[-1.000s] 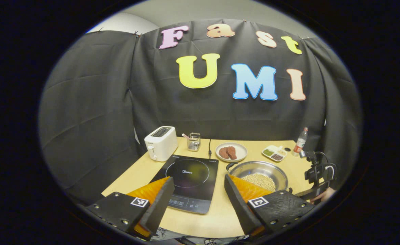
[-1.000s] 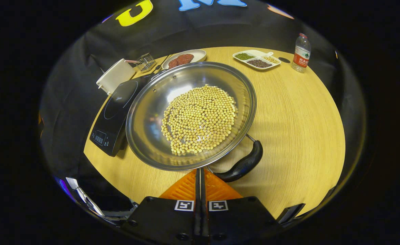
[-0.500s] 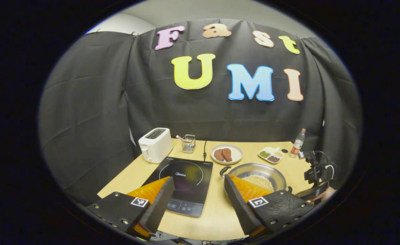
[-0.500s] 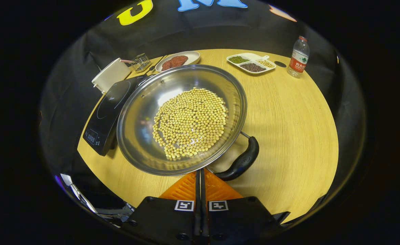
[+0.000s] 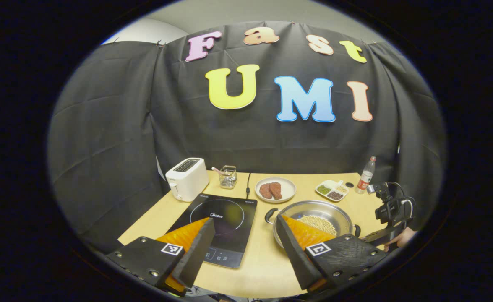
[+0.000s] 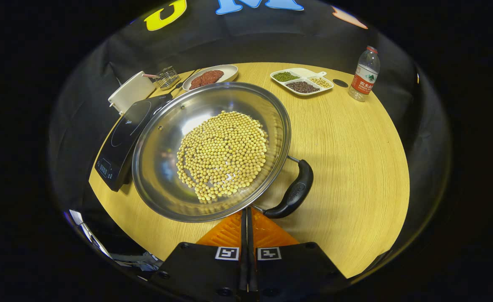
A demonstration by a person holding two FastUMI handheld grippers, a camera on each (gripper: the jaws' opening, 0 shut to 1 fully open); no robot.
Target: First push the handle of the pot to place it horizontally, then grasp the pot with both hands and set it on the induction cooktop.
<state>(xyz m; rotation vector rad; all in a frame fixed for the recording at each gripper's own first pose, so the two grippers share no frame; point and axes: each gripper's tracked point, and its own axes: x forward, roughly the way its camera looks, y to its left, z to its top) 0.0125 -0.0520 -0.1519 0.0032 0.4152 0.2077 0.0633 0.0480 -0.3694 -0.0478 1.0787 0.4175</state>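
Light comes from above, and both views are bright in the middle and dim near the edges. The pale wooden table [image 6: 355,138] glows warm and yellow. The shiny round steel pot [image 6: 166,138] shows white glare on its inside wall, and a soft shadow lies on the table under its curved black handle [image 6: 293,193]. The flat black glass cooktop [image 5: 225,216] has a faint gleam. Both views bend straight lines into curves near the rim. The far clear plastic bottle [image 5: 367,173] looks small and a bit soft.
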